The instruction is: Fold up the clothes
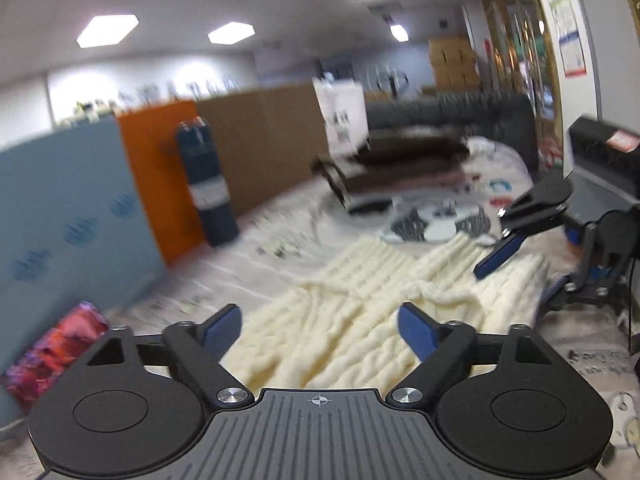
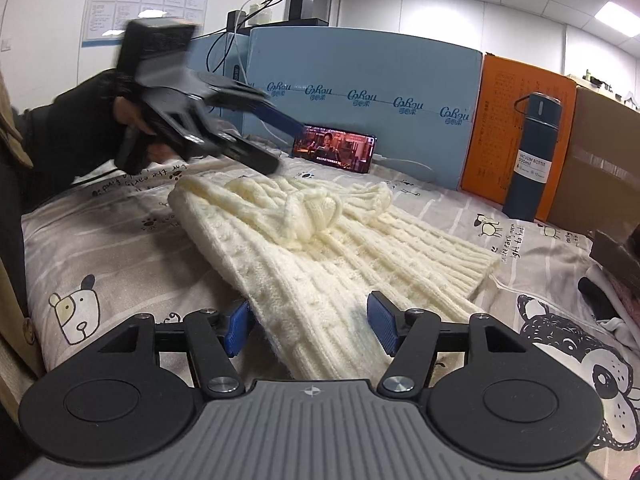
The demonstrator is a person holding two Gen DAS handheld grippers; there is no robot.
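Presently: cream knitted sweater lies spread on the printed bedsheet, both tongs released.

Left gripper hangs above the sweater with fingers spread wide, gripping nothing; that view is blurred. Right gripper sits low at the garment's near edge, blue pads apart, knit lying between them but not pinched. A bunched fold rests ahead of the right gripper. Beyond it stand a phone and, further right, a dark vacuum bottle.
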